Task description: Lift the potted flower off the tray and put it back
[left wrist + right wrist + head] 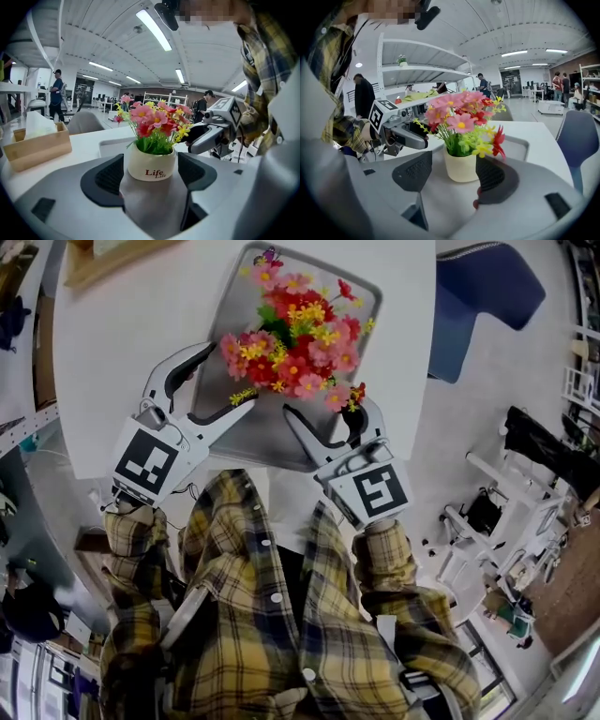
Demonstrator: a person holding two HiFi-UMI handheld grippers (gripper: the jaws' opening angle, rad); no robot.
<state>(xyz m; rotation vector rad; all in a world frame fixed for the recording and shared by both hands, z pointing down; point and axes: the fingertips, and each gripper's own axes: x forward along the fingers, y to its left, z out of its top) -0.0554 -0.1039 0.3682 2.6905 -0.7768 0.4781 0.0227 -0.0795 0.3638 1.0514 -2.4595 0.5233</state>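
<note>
Left: the left gripper (230,374), jaws apart, one on either side of the potted flower (295,329), not pressing it. Centre: the flower stands upright on the grey tray (217,306), on the white table (122,343). Right: the right gripper (328,411), jaws likewise apart around the pot.

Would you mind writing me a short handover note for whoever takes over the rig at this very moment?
Left gripper: open, with a jaw on either side of the pot, not pressing it.
Right gripper: open, also astride the pot, coming in from the right.
Potted flower: upright on the grey tray, which sits on the white table.
Done: nothing here shows whether the lift and return have already happened.
Left: if they have not, close both grippers on the pot, lift it and set it back. If they have, probably just back the grippers away.
</note>
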